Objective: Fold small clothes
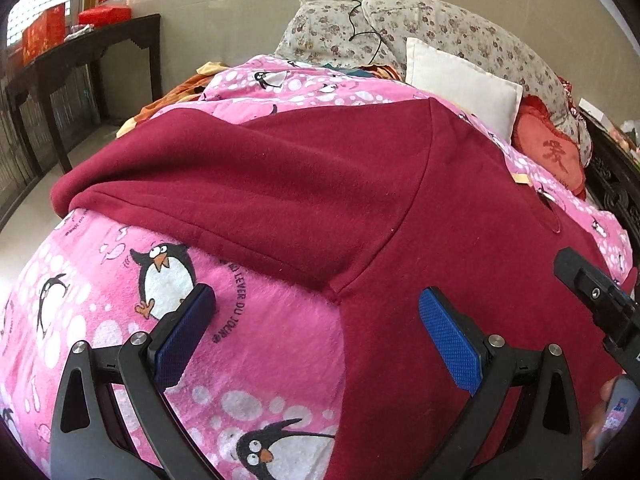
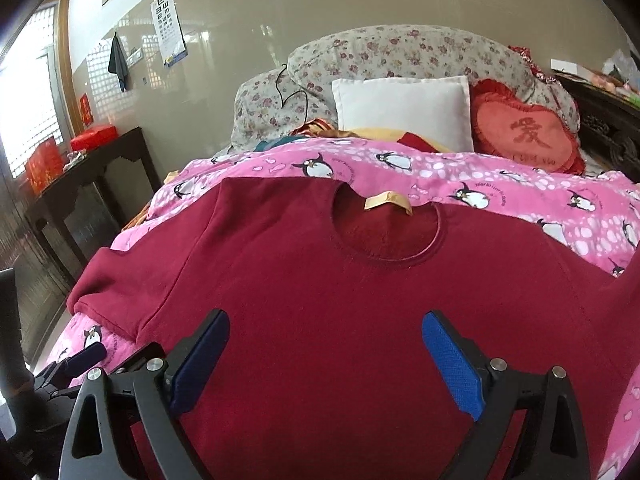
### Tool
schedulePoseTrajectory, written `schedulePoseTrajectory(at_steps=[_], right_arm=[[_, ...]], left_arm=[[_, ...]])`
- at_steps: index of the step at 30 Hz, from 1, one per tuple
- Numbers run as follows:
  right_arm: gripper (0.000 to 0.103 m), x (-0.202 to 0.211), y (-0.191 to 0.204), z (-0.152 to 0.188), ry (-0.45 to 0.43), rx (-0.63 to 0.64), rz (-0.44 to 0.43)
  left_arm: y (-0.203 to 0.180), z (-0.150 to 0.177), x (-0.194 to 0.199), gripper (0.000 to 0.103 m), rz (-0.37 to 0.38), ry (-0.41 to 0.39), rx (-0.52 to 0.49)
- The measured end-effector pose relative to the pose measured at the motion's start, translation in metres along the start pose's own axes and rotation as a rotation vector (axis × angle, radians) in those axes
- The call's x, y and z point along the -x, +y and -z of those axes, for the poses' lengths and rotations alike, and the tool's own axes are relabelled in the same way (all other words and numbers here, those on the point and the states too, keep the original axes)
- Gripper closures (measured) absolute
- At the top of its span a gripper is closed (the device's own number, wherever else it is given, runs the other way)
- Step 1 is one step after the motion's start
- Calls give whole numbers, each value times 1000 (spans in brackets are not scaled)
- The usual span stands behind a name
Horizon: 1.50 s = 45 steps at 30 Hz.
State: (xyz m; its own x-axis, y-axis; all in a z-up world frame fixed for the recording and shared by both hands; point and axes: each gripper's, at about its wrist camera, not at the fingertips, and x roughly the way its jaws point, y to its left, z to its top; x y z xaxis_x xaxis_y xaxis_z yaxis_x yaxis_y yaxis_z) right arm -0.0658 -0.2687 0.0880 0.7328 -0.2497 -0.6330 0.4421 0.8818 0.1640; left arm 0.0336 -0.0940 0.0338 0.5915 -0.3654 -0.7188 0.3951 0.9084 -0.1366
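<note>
A dark red sweatshirt (image 2: 320, 280) lies spread flat on a pink penguin blanket (image 2: 500, 188), its round neck with a tan label (image 2: 387, 200) at the far end. Its left sleeve (image 1: 224, 184) stretches out to the left. My left gripper (image 1: 316, 304) is open and empty, hovering over the sleeve's underarm seam and the blanket (image 1: 248, 360). My right gripper (image 2: 326, 328) is open and empty above the middle of the sweatshirt's body. The right gripper's black body also shows in the left wrist view (image 1: 600, 300).
A white pillow (image 2: 404, 108), a red heart cushion (image 2: 528, 136) and a floral quilt (image 2: 400, 52) lie at the head of the bed. A dark wooden side table (image 2: 92, 168) with red boxes stands to the left.
</note>
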Motion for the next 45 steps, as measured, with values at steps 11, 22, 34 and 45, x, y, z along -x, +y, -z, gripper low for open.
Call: schedulePoseTrajectory(at_steps=[11, 22, 34, 45], right_arm=[[7, 2, -6, 0, 6, -33, -45], [7, 2, -4, 1, 19, -58, -92], [7, -3, -4, 3, 50, -67, -119], [7, 18, -28, -15, -7, -139, -133]], left_arm=[[71, -16, 19, 1, -30, 5, 241], [166, -43, -20, 12, -216, 191, 424], [195, -72, -53, 85, -26, 154, 597], [91, -119, 69, 94, 18, -150, 308]])
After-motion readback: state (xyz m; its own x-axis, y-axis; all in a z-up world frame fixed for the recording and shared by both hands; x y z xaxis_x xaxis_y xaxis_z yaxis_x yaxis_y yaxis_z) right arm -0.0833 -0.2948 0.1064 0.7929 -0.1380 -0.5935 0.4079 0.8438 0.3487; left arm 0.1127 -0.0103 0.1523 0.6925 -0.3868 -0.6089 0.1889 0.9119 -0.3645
